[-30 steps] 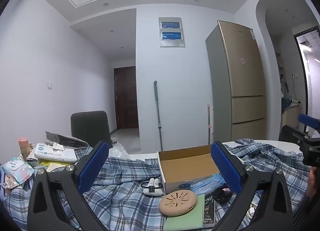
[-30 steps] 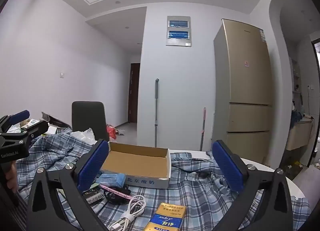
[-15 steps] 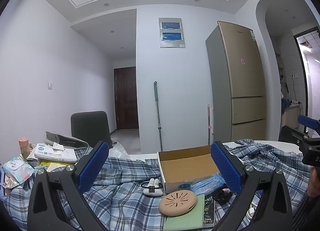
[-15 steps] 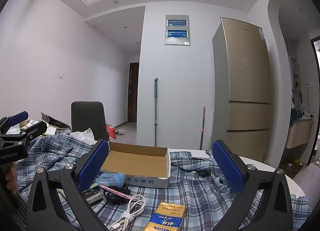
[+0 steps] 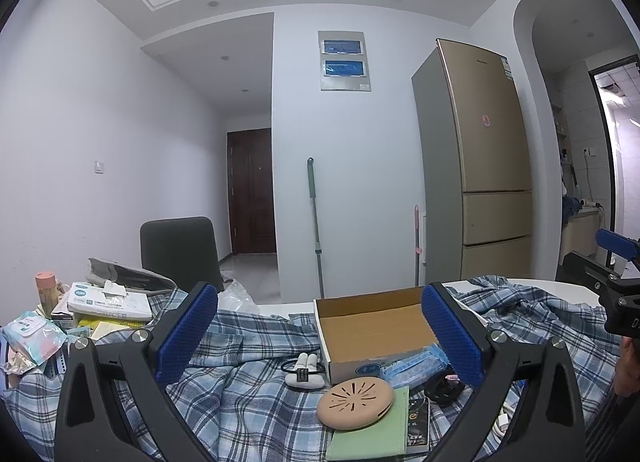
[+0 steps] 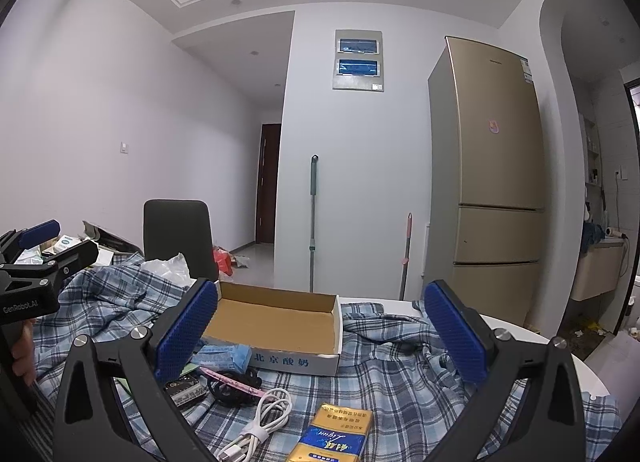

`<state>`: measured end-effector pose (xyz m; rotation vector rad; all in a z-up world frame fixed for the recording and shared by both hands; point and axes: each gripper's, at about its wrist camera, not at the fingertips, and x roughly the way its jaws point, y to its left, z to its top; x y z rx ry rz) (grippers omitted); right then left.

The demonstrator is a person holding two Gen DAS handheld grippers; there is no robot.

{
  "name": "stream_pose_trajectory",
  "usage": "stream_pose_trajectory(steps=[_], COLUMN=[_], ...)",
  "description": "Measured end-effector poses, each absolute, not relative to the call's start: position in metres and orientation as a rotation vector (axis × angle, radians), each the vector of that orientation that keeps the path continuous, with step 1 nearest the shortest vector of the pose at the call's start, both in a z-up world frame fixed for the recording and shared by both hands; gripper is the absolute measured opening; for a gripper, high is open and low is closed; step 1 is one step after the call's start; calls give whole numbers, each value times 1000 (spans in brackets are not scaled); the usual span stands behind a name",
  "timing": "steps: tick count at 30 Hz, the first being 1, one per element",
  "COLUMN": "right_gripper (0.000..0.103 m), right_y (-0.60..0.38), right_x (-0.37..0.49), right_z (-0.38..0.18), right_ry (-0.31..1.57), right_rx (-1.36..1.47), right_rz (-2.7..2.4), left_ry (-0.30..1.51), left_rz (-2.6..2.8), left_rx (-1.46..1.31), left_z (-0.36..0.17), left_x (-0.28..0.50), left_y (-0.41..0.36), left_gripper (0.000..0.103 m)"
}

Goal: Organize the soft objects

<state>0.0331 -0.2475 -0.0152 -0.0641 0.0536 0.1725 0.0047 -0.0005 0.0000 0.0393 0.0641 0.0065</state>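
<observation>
An open, empty cardboard box (image 5: 372, 322) (image 6: 276, 322) sits on a table covered by a blue plaid cloth (image 5: 248, 394) (image 6: 400, 378). In front of it lie a blue tissue pack (image 5: 412, 362) (image 6: 222, 356), a tan round pad (image 5: 355, 404) on a green cloth (image 5: 372, 434), a small white plush hair tie (image 5: 304, 370) and a pink band (image 6: 232, 380). My left gripper (image 5: 320, 334) is open and empty, held above the table short of these things. My right gripper (image 6: 320, 334) is open and empty too.
A white cable (image 6: 256, 422), a yellow-blue packet (image 6: 332, 438) and a black item (image 6: 186, 386) lie near the right gripper. Wipe packs and a tissue box (image 5: 108, 302) are piled at the left. A dark chair (image 5: 180, 250) stands behind the table, a fridge (image 5: 480, 166) beyond.
Both views shift only slightly; the grippers stay open and nothing on the table has moved.
</observation>
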Motion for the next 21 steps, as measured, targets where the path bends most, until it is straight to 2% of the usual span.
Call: stream_pose_trajectory(steps=[21], right_gripper=[103], right_y=[-248], right_x=[34], right_z=[-16], right_ry=[57], right_rx=[-65], right_rz=[172], left_ry=[64], left_rz=[7], left_rx=[40], left_z=[0], left_x=[4], left_y=[0], left_gripper=[103])
